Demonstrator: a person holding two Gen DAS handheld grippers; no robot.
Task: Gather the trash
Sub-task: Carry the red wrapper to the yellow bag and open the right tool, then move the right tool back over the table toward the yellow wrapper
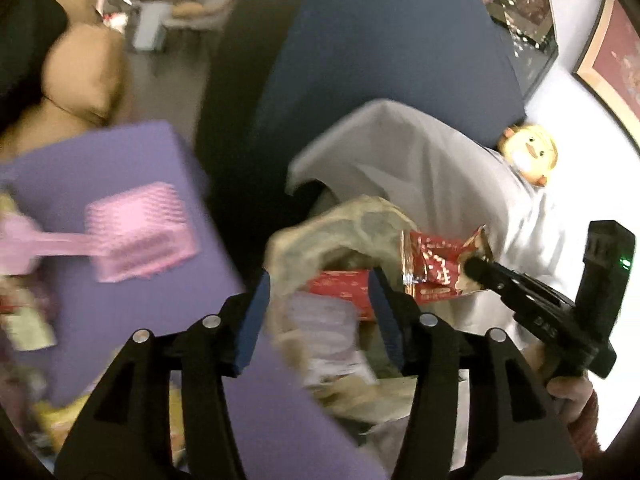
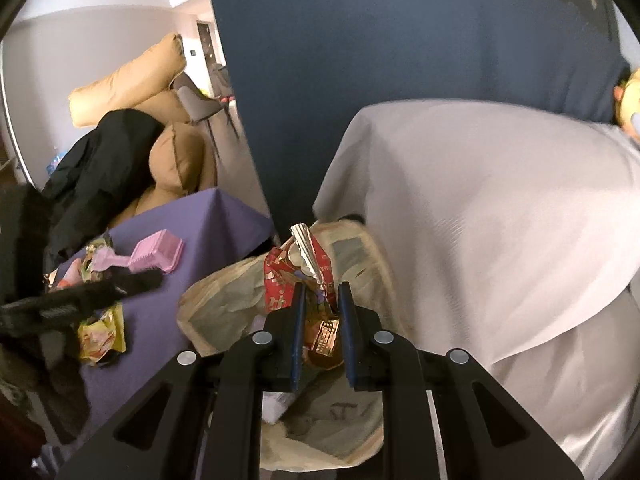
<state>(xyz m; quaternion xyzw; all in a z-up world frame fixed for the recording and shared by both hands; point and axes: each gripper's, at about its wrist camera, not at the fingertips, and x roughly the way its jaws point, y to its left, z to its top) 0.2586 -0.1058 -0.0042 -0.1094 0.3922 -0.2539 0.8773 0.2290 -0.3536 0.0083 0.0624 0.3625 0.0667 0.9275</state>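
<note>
A beige trash bag (image 1: 340, 216) (image 2: 216, 312) hangs open beside the purple table. My left gripper (image 1: 320, 316) stands open over the bag's mouth. A red wrapper (image 1: 340, 288) and white paper lie below, between its blue pads, which do not press on them. My right gripper (image 2: 322, 320) is shut on a red and silver snack wrapper (image 2: 288, 280) (image 1: 436, 264) above the bag. The left wrist view shows the right gripper (image 1: 474, 268) at the right, held by a hand. In the right wrist view the left gripper (image 2: 144, 280) is a black blur at the left.
On the purple table (image 1: 120, 152) (image 2: 224, 220) lie a pink brush (image 1: 136, 232) (image 2: 160, 256) and yellow wrappers (image 2: 100, 332). A pale cloth (image 2: 480, 200) covers something right of the bag. A blue panel (image 2: 400, 40) stands behind, tan cushions (image 2: 128, 76) at the back left.
</note>
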